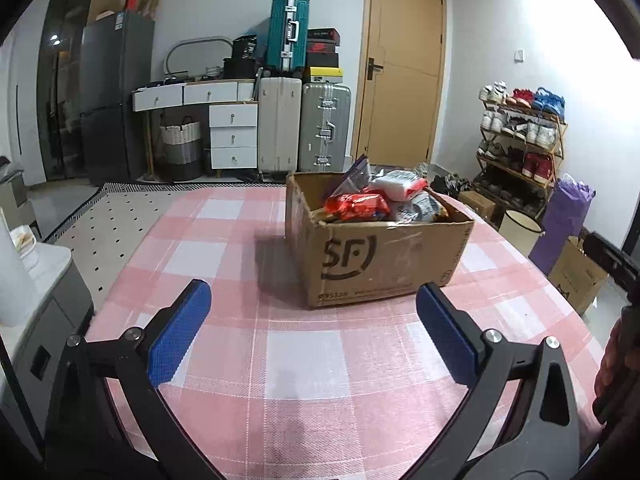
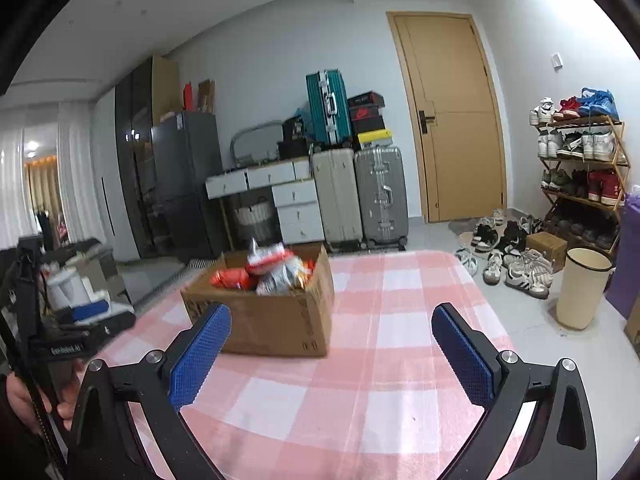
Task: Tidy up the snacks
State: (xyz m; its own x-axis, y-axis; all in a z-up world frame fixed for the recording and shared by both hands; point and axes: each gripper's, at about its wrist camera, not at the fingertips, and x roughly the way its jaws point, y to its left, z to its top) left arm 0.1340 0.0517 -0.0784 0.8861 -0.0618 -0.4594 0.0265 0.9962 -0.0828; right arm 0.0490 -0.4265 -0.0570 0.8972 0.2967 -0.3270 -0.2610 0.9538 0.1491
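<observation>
A brown cardboard box (image 1: pixel 384 260) marked SF stands on the pink checked tablecloth (image 1: pixel 304 360). It holds several snack packets, with a red one (image 1: pixel 358 204) on top and white ones behind. My left gripper (image 1: pixel 312 300) is open and empty, a short way in front of the box. In the right wrist view the box (image 2: pixel 276 320) sits ahead and left, with red and silver packets (image 2: pixel 272 272) inside. My right gripper (image 2: pixel 330 320) is open and empty above the cloth, its left pad in front of the box's near corner. The left gripper (image 2: pixel 86 320) shows at the far left.
The table edge drops to the floor on the right, where a cream bin (image 2: pixel 580 288), scattered shoes (image 2: pixel 516 264) and a shoe rack (image 2: pixel 580 160) stand. Suitcases (image 1: pixel 304 128), white drawers (image 1: pixel 232 136) and a fridge (image 1: pixel 112 96) line the far wall beside a wooden door (image 1: pixel 404 64).
</observation>
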